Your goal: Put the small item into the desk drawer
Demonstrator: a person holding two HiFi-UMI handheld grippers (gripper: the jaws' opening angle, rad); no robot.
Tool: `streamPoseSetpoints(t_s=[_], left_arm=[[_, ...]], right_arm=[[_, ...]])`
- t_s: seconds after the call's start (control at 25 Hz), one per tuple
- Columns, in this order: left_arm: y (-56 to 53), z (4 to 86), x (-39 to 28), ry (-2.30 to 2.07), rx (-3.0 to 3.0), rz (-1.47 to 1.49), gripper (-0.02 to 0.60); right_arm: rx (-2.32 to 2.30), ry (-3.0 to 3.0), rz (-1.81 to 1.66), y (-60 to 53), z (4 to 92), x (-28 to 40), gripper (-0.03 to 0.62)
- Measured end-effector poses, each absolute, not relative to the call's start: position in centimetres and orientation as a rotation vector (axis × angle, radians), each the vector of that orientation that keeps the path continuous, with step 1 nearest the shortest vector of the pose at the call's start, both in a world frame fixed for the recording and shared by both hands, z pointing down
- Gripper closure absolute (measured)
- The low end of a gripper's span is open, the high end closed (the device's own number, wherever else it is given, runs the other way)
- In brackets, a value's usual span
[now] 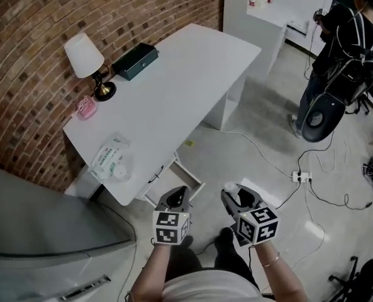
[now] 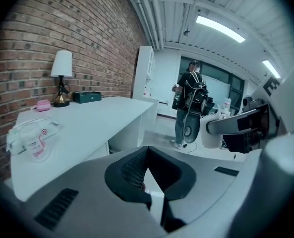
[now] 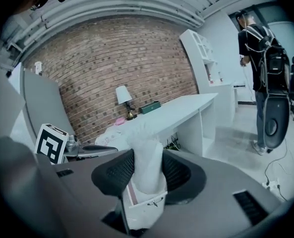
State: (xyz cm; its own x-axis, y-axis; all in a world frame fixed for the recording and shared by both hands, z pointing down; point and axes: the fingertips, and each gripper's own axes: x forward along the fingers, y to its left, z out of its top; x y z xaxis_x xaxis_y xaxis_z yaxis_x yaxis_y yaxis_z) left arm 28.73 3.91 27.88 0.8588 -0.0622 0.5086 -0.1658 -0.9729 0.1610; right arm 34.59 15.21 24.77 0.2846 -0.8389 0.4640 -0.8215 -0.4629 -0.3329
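Head view alone gives you the whole layout: the grey floor [image 1: 261,131], the brick wall [image 1: 29,49] along the back edge of the long white desk [image 1: 180,87], and a person [image 1: 337,43] standing well off at the upper right. Only this view shows the open drawer [image 1: 175,176], pulled out from under the desk's front edge near the corner closest to you. The floor between you and the desk is open, with a cable running to a power strip [image 1: 299,177] on your right. The desk's middle and far end lie bare. A table lamp [image 1: 83,54], a dark green box [image 1: 134,61] and a pink item [image 1: 86,107] sit along the wall side, and a clear plastic packet [image 1: 111,156] lies by the near short edge.

Left gripper view looks low across that desk top and past its end to the person. Your left gripper [image 1: 177,194] hangs just in front of the drawer, its jaw tips pressed together with nothing between them. Your right gripper [image 1: 236,197] is beside it, apart from the drawer. Its own view shows plainly what the head view barely gives: the jaws pinch the small white item [image 3: 147,162], which stands up between the pads.
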Motion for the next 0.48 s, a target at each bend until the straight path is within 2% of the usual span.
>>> streamPoseSetpoints(t_s=[0.48], left_arm=[[6.8, 28.9, 20.7, -0.823, 2.634, 0.661, 0.560]], right_arm=[[-2.156, 2.174, -1.067, 15.0, 28.7, 31.4, 0.419]])
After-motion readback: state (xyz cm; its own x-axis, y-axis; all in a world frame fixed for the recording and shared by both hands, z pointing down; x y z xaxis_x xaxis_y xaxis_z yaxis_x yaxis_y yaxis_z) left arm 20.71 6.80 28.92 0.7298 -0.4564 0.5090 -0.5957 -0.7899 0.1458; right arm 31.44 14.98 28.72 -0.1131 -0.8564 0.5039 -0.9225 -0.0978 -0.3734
